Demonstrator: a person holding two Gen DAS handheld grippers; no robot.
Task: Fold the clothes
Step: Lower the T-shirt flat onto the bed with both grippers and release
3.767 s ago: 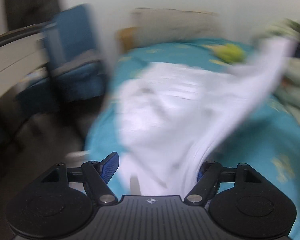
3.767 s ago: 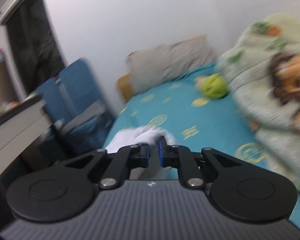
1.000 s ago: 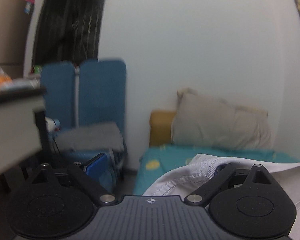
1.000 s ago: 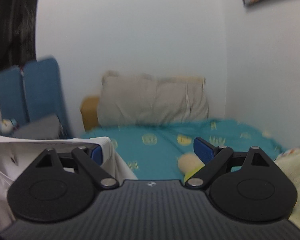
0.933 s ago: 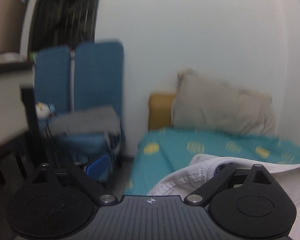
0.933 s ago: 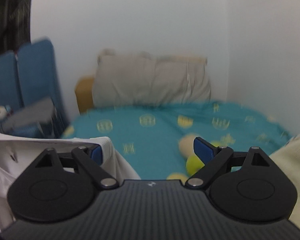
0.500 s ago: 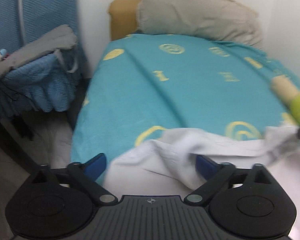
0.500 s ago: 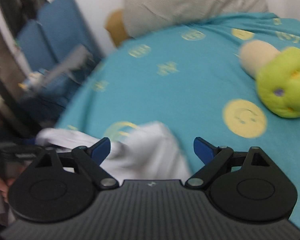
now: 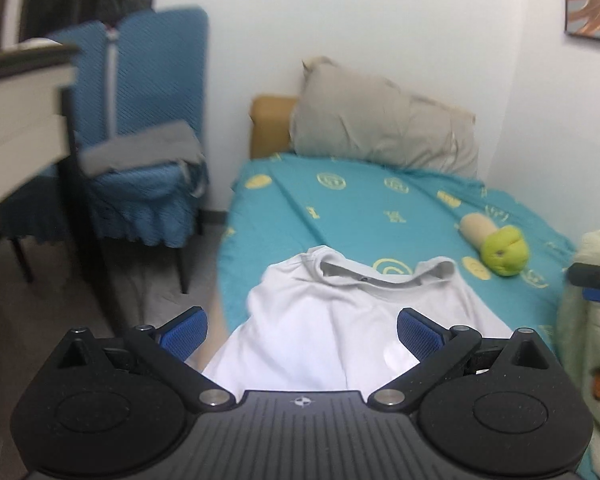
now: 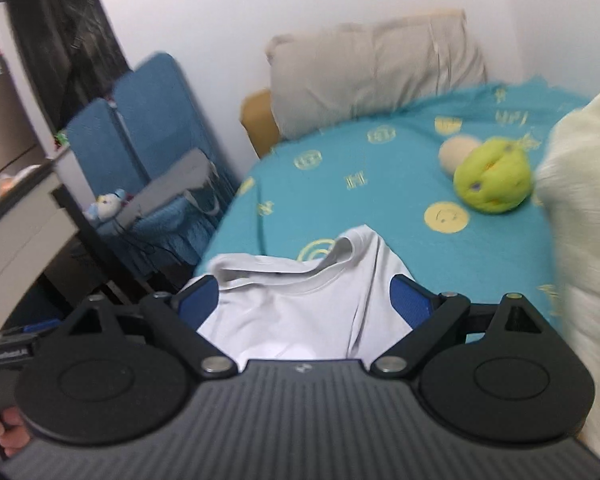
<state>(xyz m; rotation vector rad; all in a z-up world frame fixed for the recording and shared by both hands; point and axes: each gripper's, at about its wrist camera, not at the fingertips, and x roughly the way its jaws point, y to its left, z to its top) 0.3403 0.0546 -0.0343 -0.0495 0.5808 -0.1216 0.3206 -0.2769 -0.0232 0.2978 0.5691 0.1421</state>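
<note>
A white T-shirt (image 9: 340, 320) lies flat on the teal bed sheet (image 9: 360, 208), collar toward the pillow. It also shows in the right wrist view (image 10: 300, 304). My left gripper (image 9: 302, 330) is open and empty above the shirt's lower part. My right gripper (image 10: 304, 302) is open and empty just behind the collar. The tip of the right gripper shows at the right edge of the left wrist view (image 9: 592, 280).
A grey pillow (image 9: 380, 128) leans on the wall at the bed's head. A green plush toy (image 9: 504, 250) lies on the sheet to the right. A pale blanket (image 10: 580, 220) is piled at the right. A blue chair (image 9: 148, 140) and a desk (image 9: 16, 112) stand left of the bed.
The shirt was held up by both grippers a second ago. It now lies spread on the bed, and both grippers have drawn back from it, open.
</note>
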